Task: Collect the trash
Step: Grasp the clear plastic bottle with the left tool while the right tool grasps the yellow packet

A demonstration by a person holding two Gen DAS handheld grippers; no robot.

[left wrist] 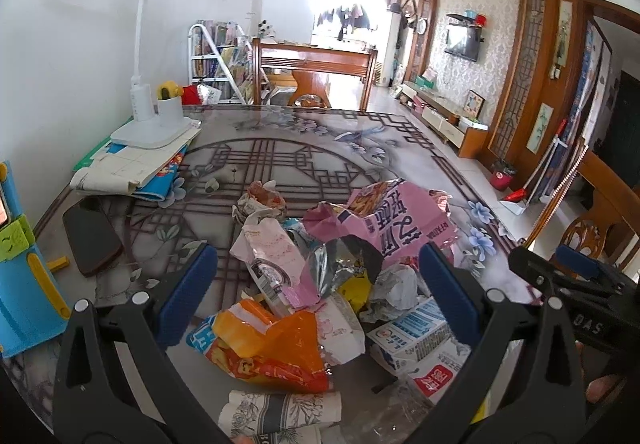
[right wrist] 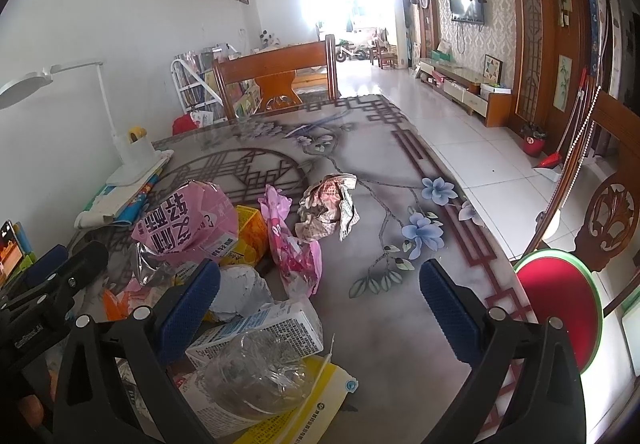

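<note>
Mostly overlapped trash pile (left wrist: 320, 284); left gripper (left wrist: 320, 276), right gripper (right wrist: 320, 284) wide apart, nothing held

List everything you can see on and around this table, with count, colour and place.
Large snack bag: one, pink, top of trash pile.
Orange wrapper: one, orange-red, pile's near side.
Milk carton: one, white-blue, lying near right gripper.
Crumpled paper: one, printed beige, apart from pile.
Clear plastic bag: one, on yellow envelope.
Desk lamp: one, white, by wall.
Phone: one, dark, table's left edge.
Table: one, floral grey top.
Stool: one, red seat, right of table.
Left gripper: open, over pile.
Right gripper: open, beside pile.
</note>
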